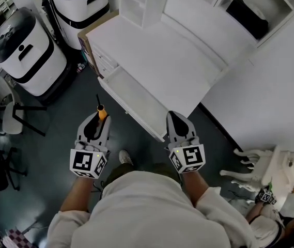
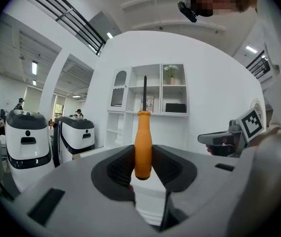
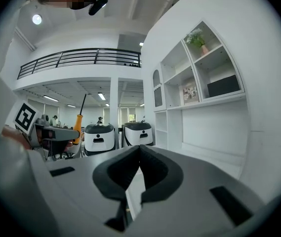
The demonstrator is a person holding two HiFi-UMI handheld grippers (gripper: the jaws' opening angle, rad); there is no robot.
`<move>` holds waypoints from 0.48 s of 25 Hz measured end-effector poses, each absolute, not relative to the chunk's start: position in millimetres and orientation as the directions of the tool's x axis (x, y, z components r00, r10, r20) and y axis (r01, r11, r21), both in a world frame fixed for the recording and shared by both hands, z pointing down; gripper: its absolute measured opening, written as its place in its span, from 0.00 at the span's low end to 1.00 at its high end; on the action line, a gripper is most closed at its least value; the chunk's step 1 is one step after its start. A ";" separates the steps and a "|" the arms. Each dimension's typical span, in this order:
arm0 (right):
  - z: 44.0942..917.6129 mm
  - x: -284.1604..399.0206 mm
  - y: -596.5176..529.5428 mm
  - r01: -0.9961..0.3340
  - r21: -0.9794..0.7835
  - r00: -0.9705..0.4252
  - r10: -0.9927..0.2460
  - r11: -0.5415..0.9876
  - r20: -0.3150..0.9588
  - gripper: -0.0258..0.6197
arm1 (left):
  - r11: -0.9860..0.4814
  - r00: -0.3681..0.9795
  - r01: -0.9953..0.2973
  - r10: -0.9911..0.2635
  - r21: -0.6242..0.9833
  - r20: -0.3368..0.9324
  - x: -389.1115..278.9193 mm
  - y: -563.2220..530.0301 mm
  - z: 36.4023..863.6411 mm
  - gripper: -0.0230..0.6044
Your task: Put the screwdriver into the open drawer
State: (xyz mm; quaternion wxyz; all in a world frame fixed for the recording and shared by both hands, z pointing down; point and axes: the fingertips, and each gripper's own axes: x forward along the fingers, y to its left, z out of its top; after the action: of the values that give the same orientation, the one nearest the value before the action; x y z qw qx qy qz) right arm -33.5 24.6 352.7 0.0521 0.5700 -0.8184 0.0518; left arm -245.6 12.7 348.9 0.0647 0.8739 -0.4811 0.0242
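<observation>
The screwdriver has an orange handle and a thin black shaft. My left gripper is shut on the handle, and the shaft points up and away from me. The same tool shows far left in the right gripper view as the screwdriver. The open drawer juts from the white cabinet, just right of the screwdriver tip and between the two grippers. My right gripper hovers over the drawer's near corner. Its pads are pressed together with nothing between them.
Two white-and-black robot units stand on the dark floor to the left. A chair is at the far left, an ornate white chair at lower right. A shelf unit rises behind the cabinet. My shoe is below the drawer.
</observation>
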 end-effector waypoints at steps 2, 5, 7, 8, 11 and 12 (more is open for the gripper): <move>351.7 -38.2 18.0 -0.943 -0.025 -0.331 -0.932 0.331 0.144 0.04 | -0.542 0.549 -0.836 -0.829 0.088 0.110 -249.8 0.7 351.2 0.21; 353.5 -40.5 10.1 -0.947 -0.026 -0.321 -0.935 0.321 0.150 0.05 | -0.551 0.558 -0.830 -0.821 0.089 0.120 -251.4 -12.7 356.0 0.21; 356.3 -38.0 5.7 -0.948 -0.032 -0.318 -0.935 0.317 0.158 0.04 | -0.554 0.561 -0.828 -0.817 0.089 0.130 -249.3 -19.2 360.0 0.21; 357.8 -36.1 2.6 -0.948 -0.035 -0.318 -0.934 0.317 0.161 0.04 | -0.555 0.561 -0.827 -0.816 0.087 0.137 -247.7 -23.1 362.2 0.21; 362.6 -29.7 -9.9 -0.945 -0.041 -0.328 -0.930 0.325 0.165 0.04 | -0.553 0.558 -0.830 -0.816 0.075 0.153 -242.6 -36.0 368.5 0.21; 364.4 -27.9 -14.0 -0.942 -0.043 -0.334 -0.928 0.331 0.167 0.04 | -0.552 0.556 -0.831 -0.816 0.069 0.159 -240.7 -39.7 370.9 0.21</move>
State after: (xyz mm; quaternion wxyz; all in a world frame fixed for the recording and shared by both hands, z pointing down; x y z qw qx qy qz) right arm -27.9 -14.0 364.4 0.0558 0.5744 -0.8140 0.0659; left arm -240.7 -39.7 370.9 0.0681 0.8793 -0.4683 0.0541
